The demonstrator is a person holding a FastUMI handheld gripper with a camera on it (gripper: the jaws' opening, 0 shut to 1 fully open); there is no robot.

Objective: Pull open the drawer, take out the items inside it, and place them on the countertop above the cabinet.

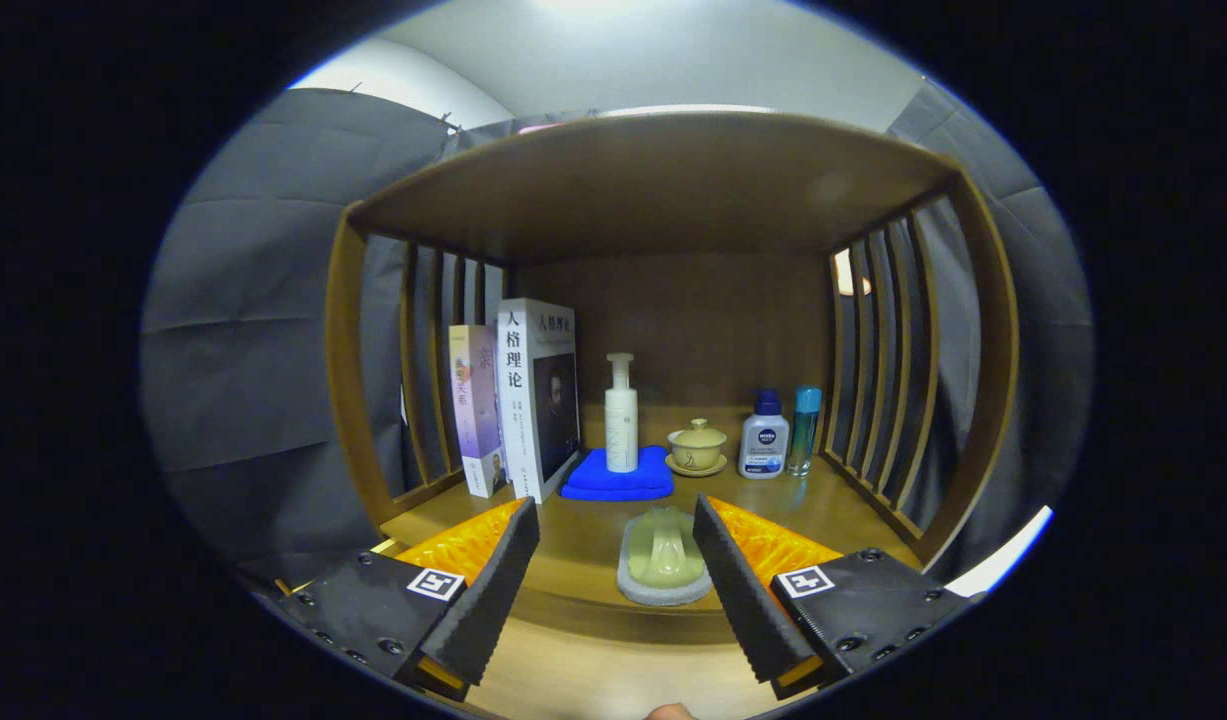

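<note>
Holding the gripper (pixel 616 560) level, you have its ribbed fingers spread wide, pinching nothing. Between the fingertips, at the front edge of the smooth wooden countertop (pixel 843 505), lies a pale green scrubber with a rounded handle on a white pad (pixel 663 556). Toward the back edge a slim white pump bottle (pixel 621 415) stands upright on a folded blue cloth (pixel 618 478). Two books (pixel 518 400) stand at the left rear corner beside the slatted side. The drawer cannot be made out.
</note>
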